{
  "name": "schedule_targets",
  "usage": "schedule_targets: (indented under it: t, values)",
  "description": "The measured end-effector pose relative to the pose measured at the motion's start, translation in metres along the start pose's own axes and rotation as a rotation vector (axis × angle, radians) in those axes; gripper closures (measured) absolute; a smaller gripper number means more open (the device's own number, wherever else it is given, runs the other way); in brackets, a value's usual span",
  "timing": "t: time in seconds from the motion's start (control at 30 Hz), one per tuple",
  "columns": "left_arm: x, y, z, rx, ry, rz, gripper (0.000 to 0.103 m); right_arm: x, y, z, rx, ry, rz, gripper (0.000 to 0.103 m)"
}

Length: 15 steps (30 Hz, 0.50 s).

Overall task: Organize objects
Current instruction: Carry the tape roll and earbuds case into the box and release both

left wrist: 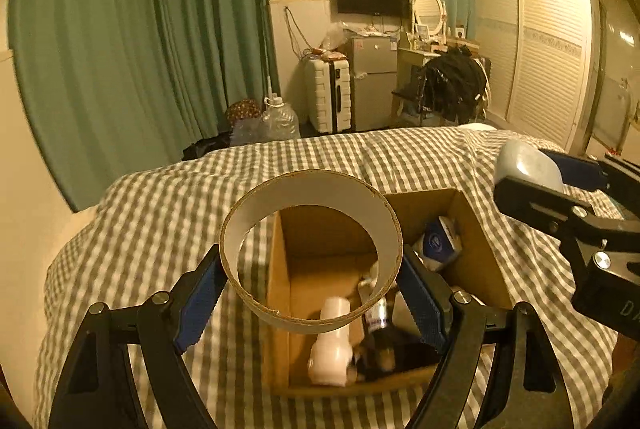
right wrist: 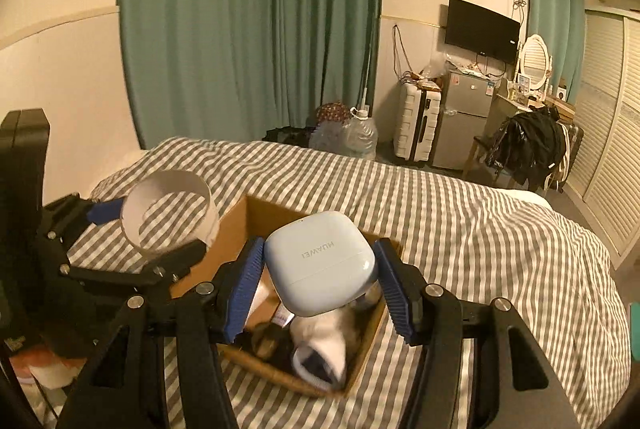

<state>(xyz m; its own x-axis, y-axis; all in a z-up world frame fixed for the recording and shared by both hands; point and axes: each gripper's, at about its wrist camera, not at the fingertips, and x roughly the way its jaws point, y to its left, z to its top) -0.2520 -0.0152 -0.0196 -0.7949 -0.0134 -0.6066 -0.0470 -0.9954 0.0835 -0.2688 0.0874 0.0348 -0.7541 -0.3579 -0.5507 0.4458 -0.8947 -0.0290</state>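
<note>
My left gripper [left wrist: 311, 289] is shut on a white cardboard tape ring [left wrist: 310, 189] and holds it above the left side of an open cardboard box [left wrist: 476, 229] on the bed. The ring also shows in the right wrist view [right wrist: 168, 213]. My right gripper [right wrist: 320, 277] is shut on a pale blue Huawei earbud case [right wrist: 320, 261] above the box [right wrist: 236, 225]; the case also shows in the left wrist view [left wrist: 528, 165]. Inside the box lie a white bottle [left wrist: 332, 345], a dark bottle [left wrist: 380, 341], a blue-and-white packet [left wrist: 440, 241] and a white sock [right wrist: 324, 345].
The box sits on a grey-and-white checked bedspread [left wrist: 160, 221]. Green curtains [left wrist: 140, 29] hang behind the bed. Across the room stand a white suitcase [left wrist: 330, 97], a small fridge [left wrist: 374, 81], a water jug [left wrist: 280, 121] and a chair with dark clothes [left wrist: 452, 85].
</note>
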Motion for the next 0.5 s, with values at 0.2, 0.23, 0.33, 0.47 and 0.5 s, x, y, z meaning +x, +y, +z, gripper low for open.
schedule_targets:
  t: [0.2, 0.23, 0.33, 0.47, 0.5]
  values:
    - [0.053, -0.005, -0.002, 0.021, 0.073, -0.034, 0.018, 0.060, -0.016, 0.010, 0.033, 0.055, 0.000, 0.047]
    - [0.061, -0.006, -0.004, 0.020, 0.089, -0.043, 0.018, 0.073, -0.019, 0.009, 0.041, 0.075, 0.004, 0.047]
    - [0.084, -0.005, -0.013, 0.017, 0.143, -0.066, 0.018, 0.101, -0.023, -0.001, 0.057, 0.126, 0.011, 0.047]
    - [0.096, -0.010, -0.019, 0.052, 0.172, -0.056, 0.018, 0.130, -0.028, -0.022, 0.074, 0.207, 0.013, 0.047]
    - [0.097, -0.012, -0.020, 0.061, 0.177, -0.059, 0.018, 0.135, -0.029, -0.025, 0.079, 0.226, 0.009, 0.047]
